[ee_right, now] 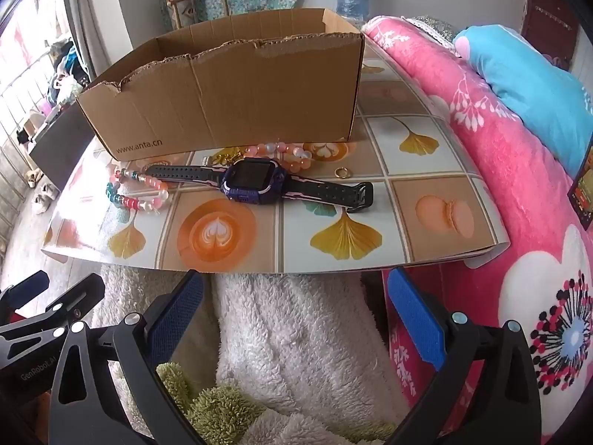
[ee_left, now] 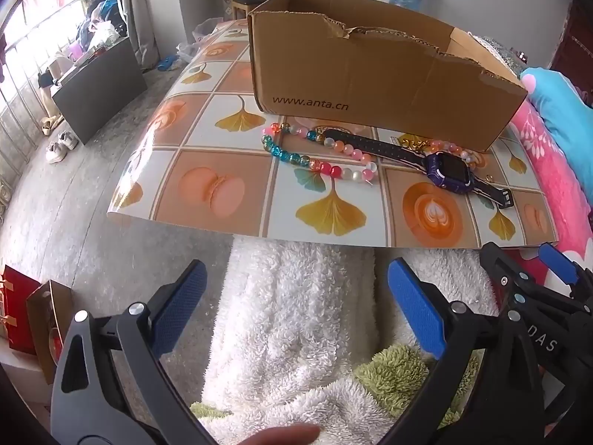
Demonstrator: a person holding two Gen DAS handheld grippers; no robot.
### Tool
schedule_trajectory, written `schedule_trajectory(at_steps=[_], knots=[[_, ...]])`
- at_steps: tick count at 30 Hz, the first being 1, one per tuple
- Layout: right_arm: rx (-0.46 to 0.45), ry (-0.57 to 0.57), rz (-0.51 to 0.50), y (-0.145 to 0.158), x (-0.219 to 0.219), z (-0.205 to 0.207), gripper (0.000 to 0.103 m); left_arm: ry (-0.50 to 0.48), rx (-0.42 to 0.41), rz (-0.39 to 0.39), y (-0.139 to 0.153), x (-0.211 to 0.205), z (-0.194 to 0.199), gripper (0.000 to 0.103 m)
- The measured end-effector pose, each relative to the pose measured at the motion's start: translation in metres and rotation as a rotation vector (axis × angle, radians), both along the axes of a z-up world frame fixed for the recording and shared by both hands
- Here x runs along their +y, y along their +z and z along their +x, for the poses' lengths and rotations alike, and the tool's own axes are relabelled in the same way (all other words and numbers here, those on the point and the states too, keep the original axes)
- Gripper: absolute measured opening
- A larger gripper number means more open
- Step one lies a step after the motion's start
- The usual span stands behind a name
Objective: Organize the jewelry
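Nothing sorted yet — watch (ee_right: pixel 255 181), bead bracelet (ee_left: pixel 315 152) and ring (ee_right: pixel 341 173) lie before the cardboard box (ee_right: pixel 229 100); both my tongs — left gripper (ee_left: pixel 296 311), right gripper (ee_right: pixel 296 315) — gape wide, empty.

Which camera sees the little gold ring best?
The right wrist view. There the ring lies in plain sight beside the watch. In the left wrist view only a tiny gold speck shows behind the watch.

Cardboard box (ee_left: pixel 370 74) interior hidden behind near wall in both views. Gold trinket (ee_right: pixel 226 158) at watch's (ee_right: pixel 255 181) 11 o'clock too small to identify. Pink bead bracelet (ee_right: pixel 281 155) partly hidden behind watch. Fingertip (ee_left: pixel 281 435) cut off, 6 o'clock edge.
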State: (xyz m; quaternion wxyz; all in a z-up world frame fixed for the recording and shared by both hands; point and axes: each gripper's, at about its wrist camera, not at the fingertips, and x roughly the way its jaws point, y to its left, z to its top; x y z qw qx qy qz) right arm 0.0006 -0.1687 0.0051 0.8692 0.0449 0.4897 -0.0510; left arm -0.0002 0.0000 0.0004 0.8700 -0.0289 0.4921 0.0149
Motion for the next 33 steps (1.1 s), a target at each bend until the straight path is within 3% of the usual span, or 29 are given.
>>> schedule_trajectory(at_steps=[33], knots=[[0.000,-0.004,0.012,0.0009,-0.0023,-0.0008,0.097,-0.004,-0.008,0.005,0.0064,-0.0029,-0.0007,0.095]])
